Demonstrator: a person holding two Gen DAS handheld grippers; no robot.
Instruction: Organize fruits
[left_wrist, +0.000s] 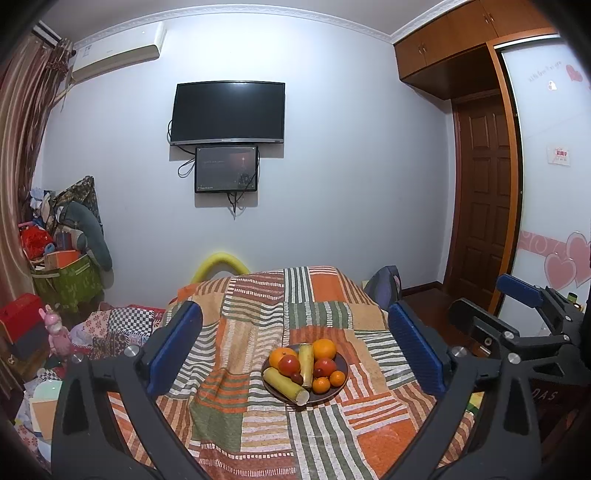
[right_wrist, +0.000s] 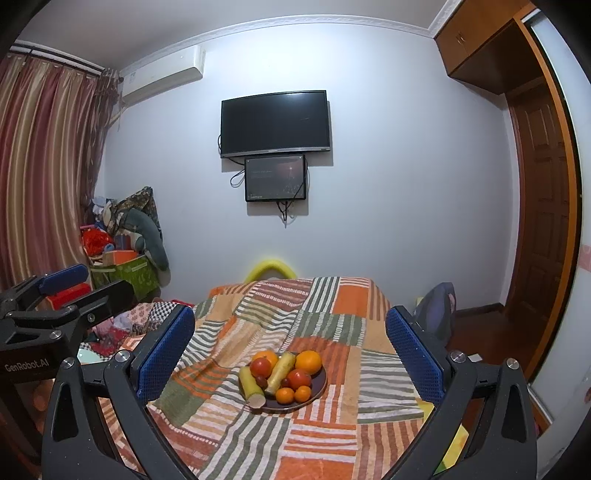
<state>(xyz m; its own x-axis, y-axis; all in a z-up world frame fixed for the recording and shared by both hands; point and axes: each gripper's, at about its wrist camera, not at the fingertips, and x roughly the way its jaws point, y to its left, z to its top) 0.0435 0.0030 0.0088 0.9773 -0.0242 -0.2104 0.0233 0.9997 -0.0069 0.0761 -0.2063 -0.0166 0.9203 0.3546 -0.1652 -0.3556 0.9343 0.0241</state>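
- Left wrist view: left gripper (left_wrist: 295, 343), jaws wide, nothing between them, held above the near part of the desk (left_wrist: 258, 435).
- Desk covered with patchwork cloth (left_wrist: 325, 288) in orange, green and white stripes.
- Dark plate (left_wrist: 341, 384), on the cloth, centred between the blue pads.
- On the plate: two large oranges (left_wrist: 324, 348) at the far side; two red round fruits (left_wrist: 289, 364); two pale yellow sticks (left_wrist: 286, 384), one lying across the near left rim; two small mandarins (left_wrist: 320, 384) at the near right; one small dark red fruit (left_wrist: 296, 377) in the middle.
- Right gripper (left_wrist: 491, 306), at the right edge, beside the desk.
- Right wrist view: right gripper (right_wrist: 290, 345), jaws wide, empty; same plate (right_wrist: 317, 386) between the pads.
- Wall: television (left_wrist: 228, 111), smaller screen (left_wrist: 226, 169) below it, air conditioner (left_wrist: 118, 50) upper left.
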